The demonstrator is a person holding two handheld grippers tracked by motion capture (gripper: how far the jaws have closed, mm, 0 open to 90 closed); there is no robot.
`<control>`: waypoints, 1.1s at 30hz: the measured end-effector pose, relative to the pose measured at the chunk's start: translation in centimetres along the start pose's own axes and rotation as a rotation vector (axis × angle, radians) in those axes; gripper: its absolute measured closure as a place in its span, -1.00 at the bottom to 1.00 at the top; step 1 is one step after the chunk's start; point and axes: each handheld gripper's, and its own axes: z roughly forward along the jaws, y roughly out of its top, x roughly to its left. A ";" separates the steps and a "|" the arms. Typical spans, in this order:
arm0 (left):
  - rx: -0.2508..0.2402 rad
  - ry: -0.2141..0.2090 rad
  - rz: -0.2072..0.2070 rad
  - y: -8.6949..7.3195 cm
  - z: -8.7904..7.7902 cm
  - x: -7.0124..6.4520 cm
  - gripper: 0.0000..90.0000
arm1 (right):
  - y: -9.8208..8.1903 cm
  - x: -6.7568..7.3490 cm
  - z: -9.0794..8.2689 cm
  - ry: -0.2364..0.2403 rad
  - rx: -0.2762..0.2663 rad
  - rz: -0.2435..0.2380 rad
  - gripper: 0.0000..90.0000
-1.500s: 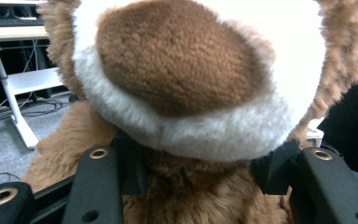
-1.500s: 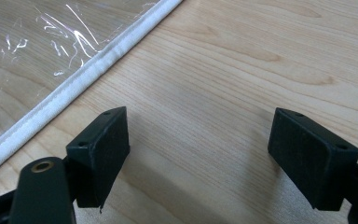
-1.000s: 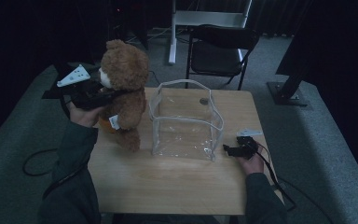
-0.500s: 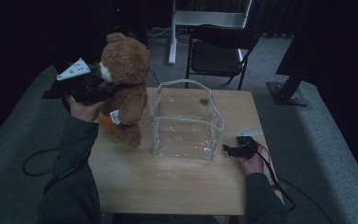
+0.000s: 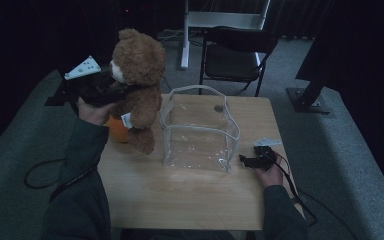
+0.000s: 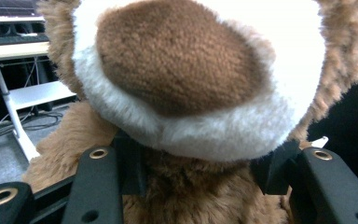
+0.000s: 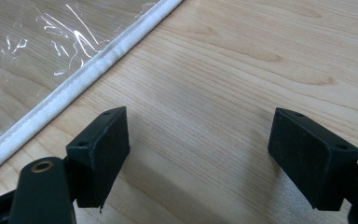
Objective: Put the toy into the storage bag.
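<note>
A brown teddy bear (image 5: 136, 75) hangs upright over the left side of the wooden table (image 5: 190, 200). My left gripper (image 5: 114, 90) is shut on its neck, just under the white muzzle. In the left gripper view the bear (image 6: 182, 84) is very close, and both pads of the left gripper (image 6: 200, 170) press into the fur. A clear plastic bag (image 5: 200, 127) with white trim stands open at the table's middle. My right gripper (image 5: 244, 161) rests open on the table just right of the bag. Between the jaws of the right gripper (image 7: 198, 154) is bare wood, with the bag's edge (image 7: 88, 70) to their left.
An orange object (image 5: 116, 131) lies on the table under the bear. A small dark round thing (image 5: 218, 108) sits behind the bag, and a white tag (image 5: 267, 142) lies near my right hand. A black chair (image 5: 237, 55) stands beyond the table.
My left gripper has lifted the bear slightly, uncovering the orange object beneath it. The right gripper has stayed where it was.
</note>
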 end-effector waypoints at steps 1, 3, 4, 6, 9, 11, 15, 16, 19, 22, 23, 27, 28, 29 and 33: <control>-0.001 -0.001 -0.001 0.1 0.1 0.0 0.05 | 0.0 0.0 0.0 0.000 0.000 0.000 -0.56; -0.001 -0.003 0.000 0.3 0.3 0.0 0.05 | 0.0 0.0 0.0 0.000 0.000 0.000 -0.57; 0.001 -0.003 0.002 0.3 0.4 0.0 0.05 | 0.0 0.0 0.0 0.000 0.000 0.000 -0.57; -0.001 -0.003 0.000 0.5 0.5 -0.1 0.05 | 0.0 0.0 0.0 0.000 0.000 0.000 -0.57; -0.003 -0.007 0.001 0.7 0.8 -0.1 0.05 | 0.0 0.0 0.0 0.000 0.000 -0.001 -0.57; -0.003 -0.008 0.001 0.9 1.0 -0.1 0.05 | 0.0 0.0 0.0 0.000 0.000 0.000 -0.57; -0.002 -0.010 0.003 1.2 1.3 -0.1 0.05 | 0.0 0.0 0.0 0.000 0.000 0.000 -0.57; -0.001 -0.012 0.004 1.2 1.4 -0.1 0.05 | 0.0 0.0 0.0 0.000 0.000 0.000 -0.57; -0.002 -0.013 0.003 1.4 1.7 -0.2 0.05 | 0.0 0.0 0.0 0.000 0.000 -0.001 -0.57; -0.001 -0.016 0.003 1.6 2.0 -0.2 0.05 | 0.0 0.0 0.0 0.001 0.000 -0.001 -0.57; -0.001 -0.017 0.003 1.7 2.1 -0.2 0.05 | 0.0 0.0 0.0 0.000 0.000 0.000 -0.57; 0.002 -0.020 0.003 2.0 2.5 -0.3 0.05 | 0.0 0.0 0.0 0.001 0.000 -0.001 -0.57; 0.001 -0.020 0.003 2.0 2.6 -0.3 0.05 | 0.0 0.0 0.0 0.001 0.000 0.000 -0.57; 0.002 -0.020 0.005 2.1 2.6 -0.3 0.05 | 0.0 0.0 0.0 0.001 0.000 -0.001 -0.57; 0.002 -0.025 0.007 2.5 3.0 -0.4 0.05 | 0.0 0.0 0.0 0.001 0.000 -0.001 -0.57</control>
